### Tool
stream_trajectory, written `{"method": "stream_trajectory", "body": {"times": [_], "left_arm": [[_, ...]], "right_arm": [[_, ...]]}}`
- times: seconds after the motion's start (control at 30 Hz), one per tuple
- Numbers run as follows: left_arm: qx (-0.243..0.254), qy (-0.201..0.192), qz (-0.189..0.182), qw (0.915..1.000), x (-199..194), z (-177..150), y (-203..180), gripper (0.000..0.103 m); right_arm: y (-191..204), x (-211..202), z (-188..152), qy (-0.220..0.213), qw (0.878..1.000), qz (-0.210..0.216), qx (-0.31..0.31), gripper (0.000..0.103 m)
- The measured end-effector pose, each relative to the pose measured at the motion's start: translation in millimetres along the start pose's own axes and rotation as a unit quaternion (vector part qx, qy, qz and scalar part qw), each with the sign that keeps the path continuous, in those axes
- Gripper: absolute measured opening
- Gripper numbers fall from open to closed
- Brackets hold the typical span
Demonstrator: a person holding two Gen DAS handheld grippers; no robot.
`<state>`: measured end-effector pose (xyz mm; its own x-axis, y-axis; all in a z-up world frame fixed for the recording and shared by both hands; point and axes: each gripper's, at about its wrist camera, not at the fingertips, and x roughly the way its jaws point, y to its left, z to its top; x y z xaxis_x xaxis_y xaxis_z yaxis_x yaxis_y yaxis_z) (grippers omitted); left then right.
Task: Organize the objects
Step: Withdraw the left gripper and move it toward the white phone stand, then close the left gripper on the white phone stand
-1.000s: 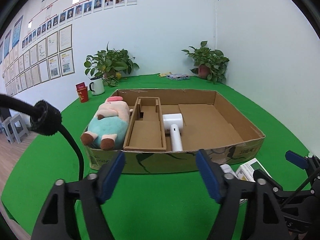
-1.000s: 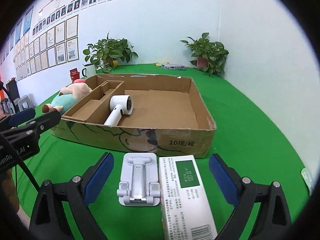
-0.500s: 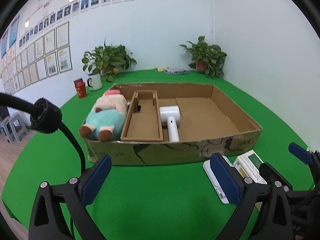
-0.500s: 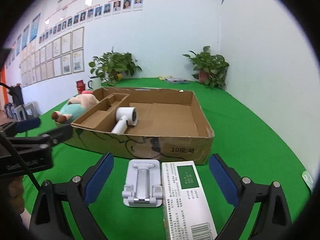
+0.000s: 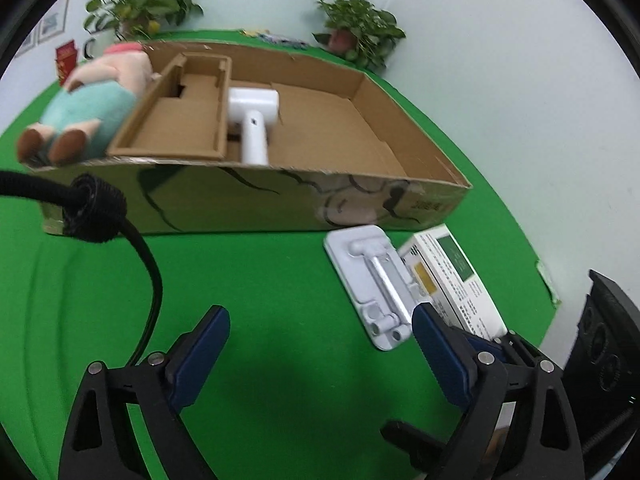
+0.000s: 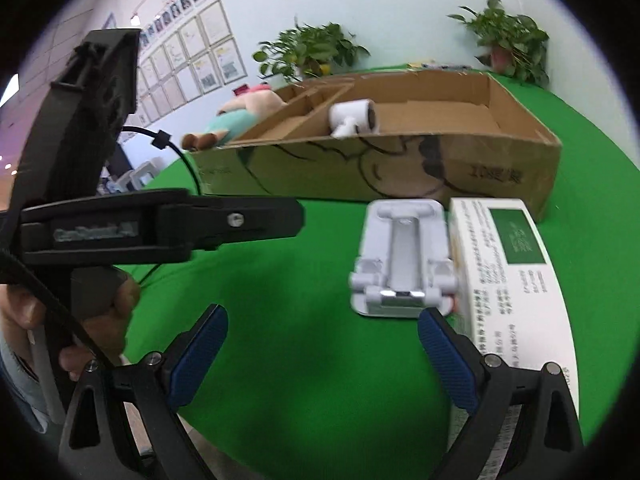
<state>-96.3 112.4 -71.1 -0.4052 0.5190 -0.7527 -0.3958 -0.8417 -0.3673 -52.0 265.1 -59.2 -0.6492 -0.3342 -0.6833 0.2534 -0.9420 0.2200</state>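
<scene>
The left gripper (image 5: pixel 320 344) fingers, apart on nothing, are closing slightly; the right gripper (image 6: pixel 322 346) is spread empty. Both have been lowered toward the white stand (image 6: pixel 404 260) at one o'clock, beside the medicine box (image 6: pixel 508 272); pickup seems imminent.

Office, framed certificates (image 6: pixel 208 56) (staff photos)

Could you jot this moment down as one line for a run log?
left gripper: closing, empty | right gripper: open, empty | phone stand, white box: on green cloth | cardboard box: holds hair dryer

Stand (image 5: pixel 372 280) left of carton (image 5: pixel 456 276) — both before box (image 5: pixel 240 200); dryer (image 5: pixel 252 120) inside.
</scene>
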Motion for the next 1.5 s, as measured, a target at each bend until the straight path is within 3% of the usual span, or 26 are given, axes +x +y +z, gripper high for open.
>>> {"method": "stream_trajectory", "body": {"times": [0.1,0.17,0.33,0.67,0.7,0.73,0.8,0.97,1.13,1.2,1.23,1.37,1.5], "left_arm": [[-0.020,0.006,-0.043,0.9989,5.0,-1.9,3.4,0.092],[-0.027,0.002,-0.052,0.9983,6.1,-2.0,5.0,0.092],[-0.022,-0.006,-0.025,0.9994,8.2,1.3,7.5,0.092],[-0.053,-0.018,-0.022,0.9982,-7.6,7.6,38.2,0.092],[-0.055,-0.017,-0.023,0.9981,-6.7,8.1,39.6,0.092],[-0.056,-0.015,-0.023,0.9980,-6.2,8.1,40.0,0.092],[-0.056,-0.010,-0.027,0.9980,-4.4,6.7,39.1,0.092],[-0.044,0.019,-0.038,0.9981,5.0,-0.1,32.2,0.092],[-0.050,0.058,-0.092,0.9928,17.3,-8.8,27.0,0.092],[-0.056,0.075,-0.128,0.9874,22.0,-13.1,22.5,0.092],[-0.056,0.082,-0.145,0.9844,24.1,-15.3,18.8,0.092],[-0.052,0.111,-0.199,0.9724,30.8,-20.6,4.6,0.092],[-0.081,0.109,-0.211,0.9679,33.1,-20.3,7.1,0.092]], "right_arm": [[-12.2,1.3,-0.5,-0.004,0.999,-0.044,0.009,0.096],[-20.2,2.7,2.0,-0.004,0.998,-0.057,0.017,0.096],[-26.1,16.0,8.2,0.015,0.997,-0.081,0.009,0.096],[-16.3,44.9,23.1,0.030,0.995,-0.099,-0.015,0.096],[-16.6,44.5,23.2,0.030,0.995,-0.098,-0.015,0.092],[-16.1,44.9,24.1,0.029,0.995,-0.098,-0.020,0.078],[-15.8,43.9,22.2,0.029,0.992,-0.117,-0.025,0.067],[-15.4,31.9,9.9,0.023,0.994,-0.105,-0.014,0.067],[-5.6,12.2,-9.8,0.030,0.997,-0.065,-0.004,0.069],[-0.9,8.3,-14.4,0.030,0.998,-0.052,-0.010,0.081],[2.5,6.5,-16.5,0.026,0.998,-0.049,-0.018,0.083],[12.3,9.8,-18.2,0.023,0.996,-0.065,-0.049,0.083],[11.1,13.7,-14.0,0.023,0.996,-0.076,-0.050,0.083]]}}
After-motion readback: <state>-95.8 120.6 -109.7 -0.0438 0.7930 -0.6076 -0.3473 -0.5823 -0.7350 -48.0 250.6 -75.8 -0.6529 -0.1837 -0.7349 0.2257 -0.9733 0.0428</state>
